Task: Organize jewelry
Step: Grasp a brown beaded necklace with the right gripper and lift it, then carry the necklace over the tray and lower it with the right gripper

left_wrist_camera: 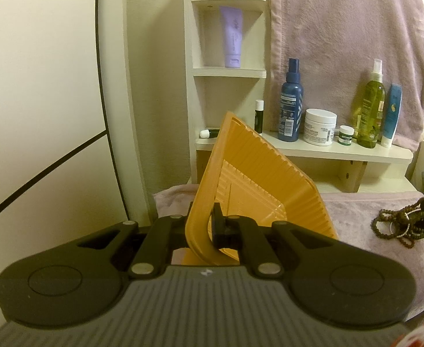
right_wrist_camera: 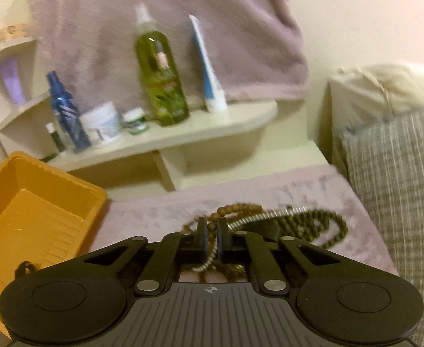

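So the tangle of brown wooden bead strands with a silvery chain mixed in (right_wrist_camera: 269, 219) is sitting on the mauve fuzzy cloth (right_wrist_camera: 159, 211), and the right gripper (right_wrist_camera: 211, 232) has its jaws pinched together on a couple of those strands at the near edge of the pile, probably to lift them. Just left of that, the ribbed orange plastic tray (left_wrist_camera: 258, 179) is tipped up on edge, because the left gripper (left_wrist_camera: 209, 225) is clamped tight on its rim. My guess is it's angled so the beads can go in. Cream shelf (left_wrist_camera: 342, 150) of bottles and jars behind stays out of it
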Demonstrator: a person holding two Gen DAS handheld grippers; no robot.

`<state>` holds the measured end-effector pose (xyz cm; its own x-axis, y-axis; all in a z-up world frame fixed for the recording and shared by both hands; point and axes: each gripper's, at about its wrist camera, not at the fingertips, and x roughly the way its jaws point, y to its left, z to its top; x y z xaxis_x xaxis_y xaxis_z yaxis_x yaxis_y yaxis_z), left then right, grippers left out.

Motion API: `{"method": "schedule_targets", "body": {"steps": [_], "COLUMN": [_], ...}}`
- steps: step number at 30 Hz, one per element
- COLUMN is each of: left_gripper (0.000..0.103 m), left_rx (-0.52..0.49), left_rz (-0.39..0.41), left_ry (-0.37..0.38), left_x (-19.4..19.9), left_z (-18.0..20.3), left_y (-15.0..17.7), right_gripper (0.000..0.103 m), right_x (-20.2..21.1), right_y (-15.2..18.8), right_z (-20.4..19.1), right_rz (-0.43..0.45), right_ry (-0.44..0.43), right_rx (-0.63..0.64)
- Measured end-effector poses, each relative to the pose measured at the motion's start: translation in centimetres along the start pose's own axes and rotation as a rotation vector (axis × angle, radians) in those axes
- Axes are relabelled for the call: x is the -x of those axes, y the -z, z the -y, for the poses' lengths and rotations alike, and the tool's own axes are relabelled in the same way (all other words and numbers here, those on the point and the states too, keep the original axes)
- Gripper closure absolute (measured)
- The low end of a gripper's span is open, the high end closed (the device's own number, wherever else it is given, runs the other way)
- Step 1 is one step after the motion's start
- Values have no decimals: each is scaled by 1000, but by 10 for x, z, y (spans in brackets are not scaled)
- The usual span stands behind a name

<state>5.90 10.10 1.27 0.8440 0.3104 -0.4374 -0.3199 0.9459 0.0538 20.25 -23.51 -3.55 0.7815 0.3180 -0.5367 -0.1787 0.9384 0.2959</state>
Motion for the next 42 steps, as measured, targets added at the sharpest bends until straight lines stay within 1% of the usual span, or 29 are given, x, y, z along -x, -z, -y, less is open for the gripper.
{"method": "schedule_targets", "body": {"steps": [4,12,25,30,36,42], "left_gripper": [96,96,96,96,96,96], "left_rx": [1,4,14,18,24,26], "left_rz": [2,2,0,0,0,1], "left_ry": [0,2,5,7,8,9], "left_x": [1,1,1,1,0,1], "left_z": [-1,-2,-5,-5,-6,-6], "left_y": [1,2,1,1,1,1], "right_gripper": [97,97,97,97,97,97], "right_x": [8,24,35,41,51,61], "right_y": [-11,-31,-54,-66,-83,-101], "right_z": [-9,-31,-100,-123,-139,-162], "right_rz": [20,42,30,48,73,97], "right_ry": [-45,-180,-424,-477,-535,-594], "right_rx": [5,12,95,145,160,221]}}
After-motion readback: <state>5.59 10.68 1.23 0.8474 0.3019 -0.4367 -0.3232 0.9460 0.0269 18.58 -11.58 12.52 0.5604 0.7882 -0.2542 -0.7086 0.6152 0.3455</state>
